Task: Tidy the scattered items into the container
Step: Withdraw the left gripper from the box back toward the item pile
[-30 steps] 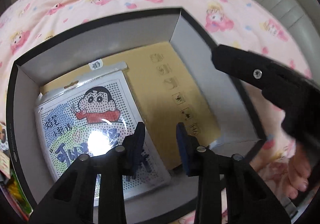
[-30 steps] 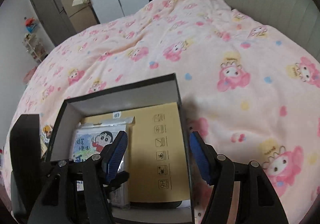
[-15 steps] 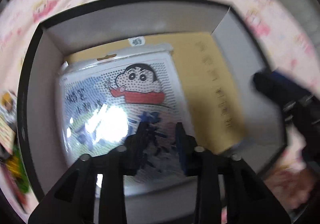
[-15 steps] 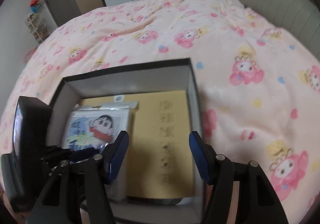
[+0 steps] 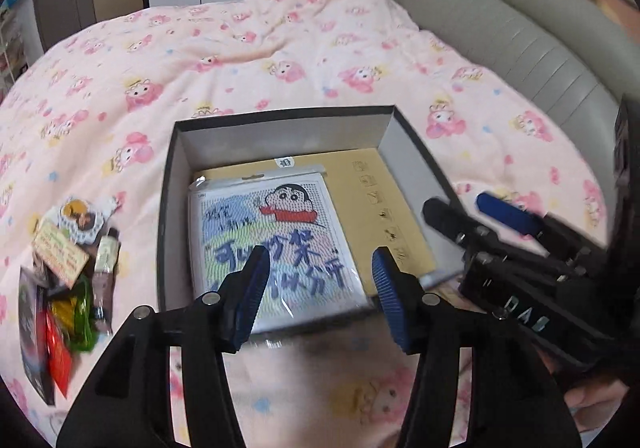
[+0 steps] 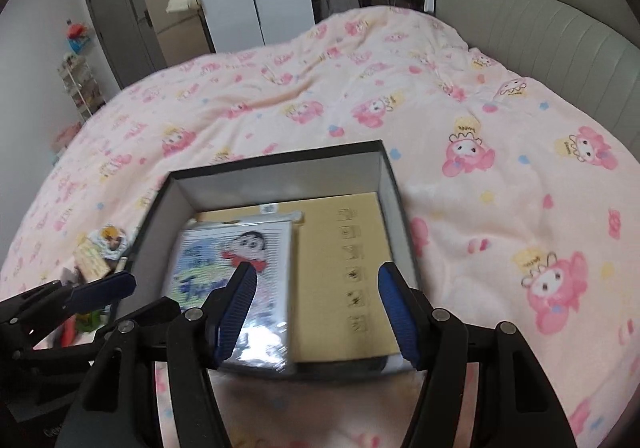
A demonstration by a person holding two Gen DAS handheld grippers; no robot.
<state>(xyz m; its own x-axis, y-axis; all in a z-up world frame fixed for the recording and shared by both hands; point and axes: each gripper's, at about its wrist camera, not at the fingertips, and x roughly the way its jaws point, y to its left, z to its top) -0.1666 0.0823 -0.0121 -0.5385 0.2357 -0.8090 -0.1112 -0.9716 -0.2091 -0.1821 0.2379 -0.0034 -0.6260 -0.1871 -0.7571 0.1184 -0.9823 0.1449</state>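
While I hover: my left gripper (image 5: 316,288) jaws opening, empty; right gripper (image 6: 316,308) apart, empty
box (image 5: 170,184): right half free
packet (image 5: 272,244): long axis toward far wall

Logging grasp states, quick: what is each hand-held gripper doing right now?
Left hand-held gripper: jaws opening, nothing between them, above the cartoon packet in the box.
Right hand-held gripper: open, holding nothing.

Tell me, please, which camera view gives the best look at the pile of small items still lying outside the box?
The left wrist view: the pile of small items lies in full sight on the blanket, left of the box. In the right wrist view the left gripper hides part of the pile, and what shows is smaller and blurred.
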